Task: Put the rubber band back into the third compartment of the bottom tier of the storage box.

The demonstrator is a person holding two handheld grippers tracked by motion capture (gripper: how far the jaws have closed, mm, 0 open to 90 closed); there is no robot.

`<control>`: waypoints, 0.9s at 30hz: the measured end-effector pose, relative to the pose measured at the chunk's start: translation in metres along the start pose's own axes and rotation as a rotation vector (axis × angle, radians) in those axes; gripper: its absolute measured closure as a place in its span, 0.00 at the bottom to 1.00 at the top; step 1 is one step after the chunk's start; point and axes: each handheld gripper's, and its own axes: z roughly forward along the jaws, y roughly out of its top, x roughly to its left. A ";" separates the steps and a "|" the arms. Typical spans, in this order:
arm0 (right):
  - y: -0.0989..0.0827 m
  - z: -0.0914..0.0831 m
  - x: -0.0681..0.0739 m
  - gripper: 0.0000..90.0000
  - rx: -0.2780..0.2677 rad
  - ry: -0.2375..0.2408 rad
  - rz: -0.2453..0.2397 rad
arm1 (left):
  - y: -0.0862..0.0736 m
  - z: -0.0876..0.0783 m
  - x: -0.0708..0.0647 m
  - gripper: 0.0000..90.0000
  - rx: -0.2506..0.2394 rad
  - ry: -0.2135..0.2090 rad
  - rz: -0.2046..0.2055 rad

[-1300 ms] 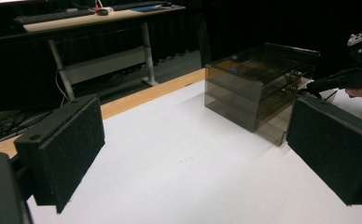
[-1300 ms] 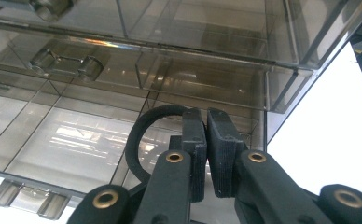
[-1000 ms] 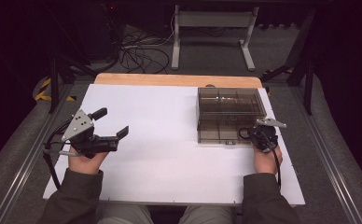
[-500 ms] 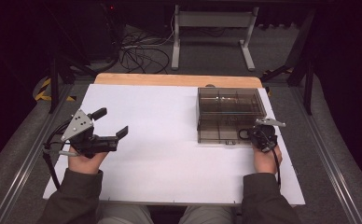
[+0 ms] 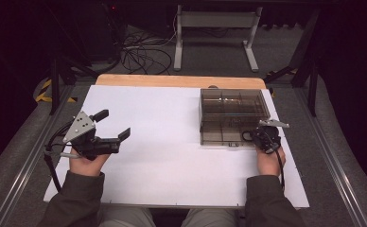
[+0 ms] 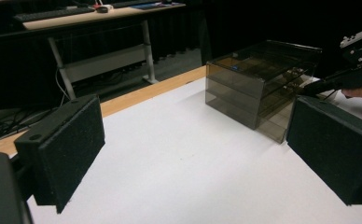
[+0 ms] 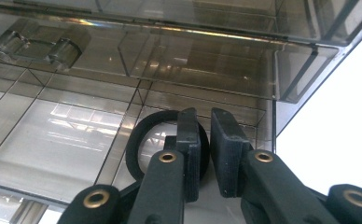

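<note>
At the near right corner of the smoky clear plastic compartment box point(image 7: 193, 65), the right gripper point(image 7: 205, 114) holds the wall of a thin black ring point(image 7: 135, 149) between pads a slit apart, which have just been opening. Judged as a placing step, it goes best if the ring settles flat in that corner compartment before the jaws back straight out. Well left of the box, the left gripper point(image 5: 113, 124) hangs wide open over the white table sheet point(image 5: 172, 156).

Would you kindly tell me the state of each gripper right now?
Left gripper: open, holding nothing.
Right gripper: fingers nearly shut, just easing open, at a black ring in the box; grip cannot be told.
</note>
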 end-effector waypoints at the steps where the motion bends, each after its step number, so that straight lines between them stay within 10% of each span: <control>1: 0.000 0.000 0.000 0.90 0.000 0.001 0.001 | 0.000 0.000 0.000 0.06 0.002 0.000 0.000; 27: 0.000 -0.001 -0.001 0.76 -0.010 0.023 0.022 | 0.001 -0.001 0.000 0.06 -0.001 0.000 0.004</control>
